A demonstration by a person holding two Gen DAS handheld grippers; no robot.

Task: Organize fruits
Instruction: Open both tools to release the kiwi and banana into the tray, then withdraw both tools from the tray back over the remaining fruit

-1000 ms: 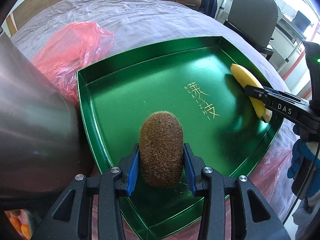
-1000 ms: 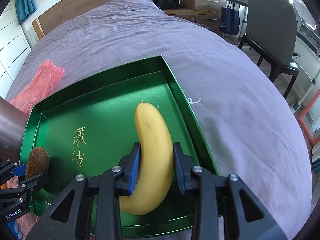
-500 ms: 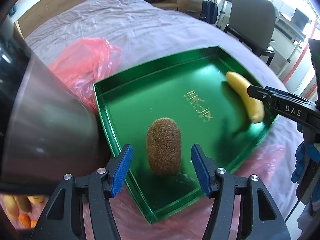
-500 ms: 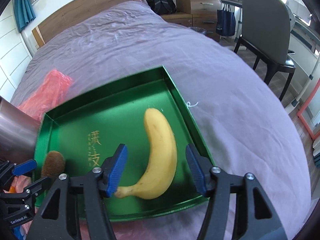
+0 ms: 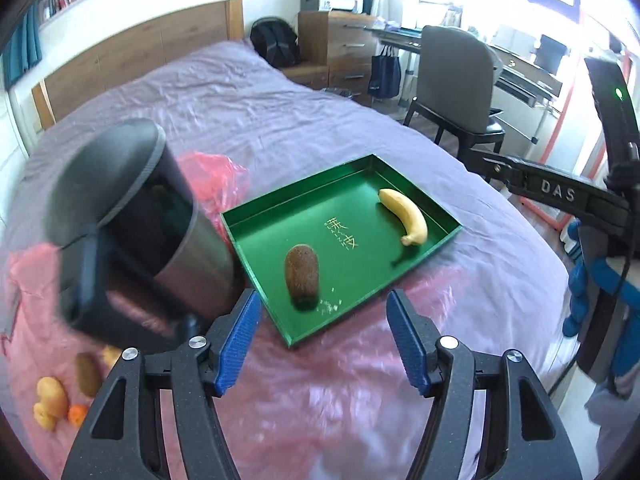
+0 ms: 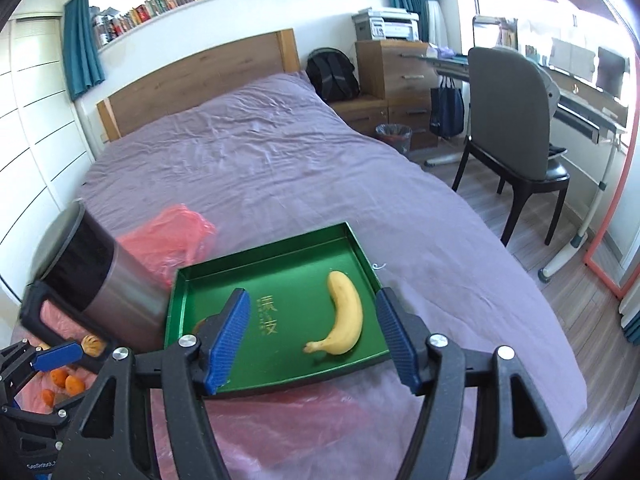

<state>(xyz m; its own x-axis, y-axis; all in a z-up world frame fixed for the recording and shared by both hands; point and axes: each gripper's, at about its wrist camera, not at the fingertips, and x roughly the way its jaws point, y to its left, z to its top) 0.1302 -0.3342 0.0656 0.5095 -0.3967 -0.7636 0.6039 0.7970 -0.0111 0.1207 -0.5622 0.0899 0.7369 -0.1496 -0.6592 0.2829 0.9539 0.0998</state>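
Kiwi [image 5: 301, 276] lies in the lower left of the green tray [image 5: 256, 254], long axis near vertical in frame; banana [image 5: 404, 216] at right, stem end toward lower right. Left gripper [image 5: 322, 344] and right gripper [image 6: 312, 340] both just opened, jaws apart, nothing between them

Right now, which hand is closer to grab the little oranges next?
Probably the left. Its jaws are open and empty, and the oranges lie just beside the left gripper, left of the metal bin. The right gripper hangs over the green tray.
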